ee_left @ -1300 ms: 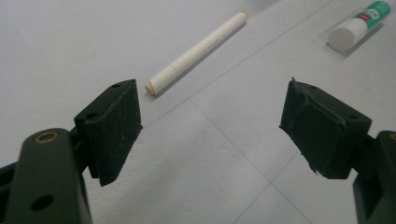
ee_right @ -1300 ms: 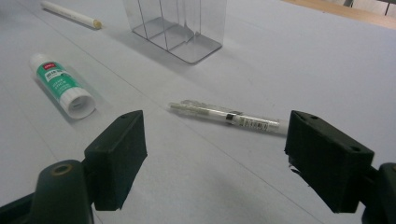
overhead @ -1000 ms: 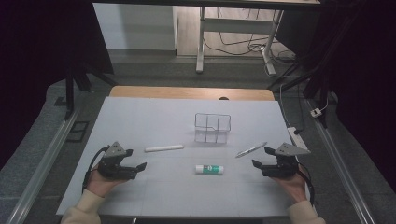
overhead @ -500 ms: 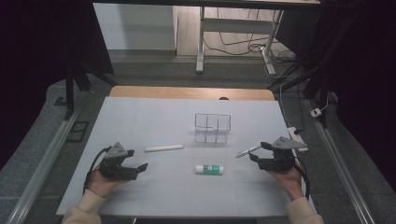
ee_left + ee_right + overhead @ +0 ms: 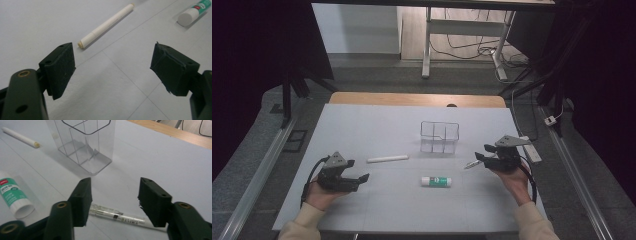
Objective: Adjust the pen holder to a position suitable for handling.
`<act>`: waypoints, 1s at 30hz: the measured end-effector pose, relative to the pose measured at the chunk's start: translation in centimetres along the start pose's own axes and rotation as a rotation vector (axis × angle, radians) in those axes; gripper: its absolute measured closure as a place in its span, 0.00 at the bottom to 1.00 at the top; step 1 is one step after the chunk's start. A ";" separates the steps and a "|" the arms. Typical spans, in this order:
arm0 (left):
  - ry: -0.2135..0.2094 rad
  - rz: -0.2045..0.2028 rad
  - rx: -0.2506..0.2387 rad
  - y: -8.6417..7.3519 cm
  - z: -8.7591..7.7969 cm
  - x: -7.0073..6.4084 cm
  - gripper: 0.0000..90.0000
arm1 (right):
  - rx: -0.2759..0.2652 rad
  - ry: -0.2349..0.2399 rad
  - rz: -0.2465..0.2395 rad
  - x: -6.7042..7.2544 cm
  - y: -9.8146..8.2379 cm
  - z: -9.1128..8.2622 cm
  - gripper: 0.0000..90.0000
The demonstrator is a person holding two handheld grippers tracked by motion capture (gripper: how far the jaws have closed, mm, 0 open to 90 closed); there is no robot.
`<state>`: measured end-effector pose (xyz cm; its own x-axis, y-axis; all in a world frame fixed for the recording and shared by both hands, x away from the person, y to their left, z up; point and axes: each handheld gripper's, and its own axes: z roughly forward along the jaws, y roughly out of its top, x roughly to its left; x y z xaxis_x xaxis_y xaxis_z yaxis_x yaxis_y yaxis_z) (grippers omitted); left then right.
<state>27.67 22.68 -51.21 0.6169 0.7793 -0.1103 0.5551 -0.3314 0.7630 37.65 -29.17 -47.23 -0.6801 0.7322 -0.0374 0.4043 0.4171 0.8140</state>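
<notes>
Right gripper view: my right gripper [image 5: 113,202] has just been closing, its jaws apart astride the pen [image 5: 117,216], not pinching it. The pen lies flat crosswise between them on the white table [image 5: 362,130]. Beyond stand the clear organizer [image 5: 85,145], then the grey floor [image 5: 377,70].

1. clear glossy plastic organizer [image 5: 86,145].
2. pen [image 5: 117,216]: shiny see-through plastic barrel.
3. glue stick [image 5: 13,197]: smooth plastic, printed label.
4. matt paper-like white stick [image 5: 106,25].
5. table [image 5: 362,125]: smooth matt grey.
</notes>
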 end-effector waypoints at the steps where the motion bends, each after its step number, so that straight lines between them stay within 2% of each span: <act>1: -0.001 0.000 0.001 0.0 0.0 0.0 0.22 | 0.000 0.000 0.000 0.0 0.0 0.0 0.56; 2: -0.001 -0.001 0.001 0.0 0.0 0.0 0.22 | 0.007 0.002 0.003 -0.1 0.3 0.3 0.62; 4: -0.001 -0.003 0.003 0.0 0.0 0.1 0.22 | 0.011 -0.003 0.002 -0.2 0.4 0.4 0.64; 9: 0.000 -0.003 0.003 -0.1 0.0 0.1 0.22 | 0.038 -0.010 -0.011 -0.2 1.1 1.5 0.79; 12: -0.002 -0.007 0.008 -0.1 0.0 0.2 0.22 | 0.044 -0.040 -0.019 -0.2 1.5 2.1 0.85; 16: -0.004 -0.004 0.012 -0.1 0.1 0.2 0.22 | 0.050 -0.045 -0.017 -0.3 1.6 2.7 0.97; 19: -0.005 -0.004 0.012 -0.1 0.1 0.2 0.22 | 0.053 -0.051 -0.014 -0.5 1.6 2.8 0.99; 22: -0.010 -0.008 0.018 0.0 0.2 0.2 0.22 | 0.043 -0.060 0.020 -0.9 1.6 3.1 0.99; 25: -0.009 -0.007 0.022 0.0 0.2 0.2 0.22 | 0.049 -0.060 0.030 -0.9 1.8 3.7 0.99; 30: -0.011 -0.004 0.019 0.0 0.1 0.1 0.22 | 0.075 -0.053 0.022 -0.7 1.9 4.7 0.99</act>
<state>27.81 22.69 -51.28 0.6208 0.7747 -0.1203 0.5678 -0.3385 0.7503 41.78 -26.38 -48.44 -0.6384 0.7679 -0.0524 0.4648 0.4388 0.7690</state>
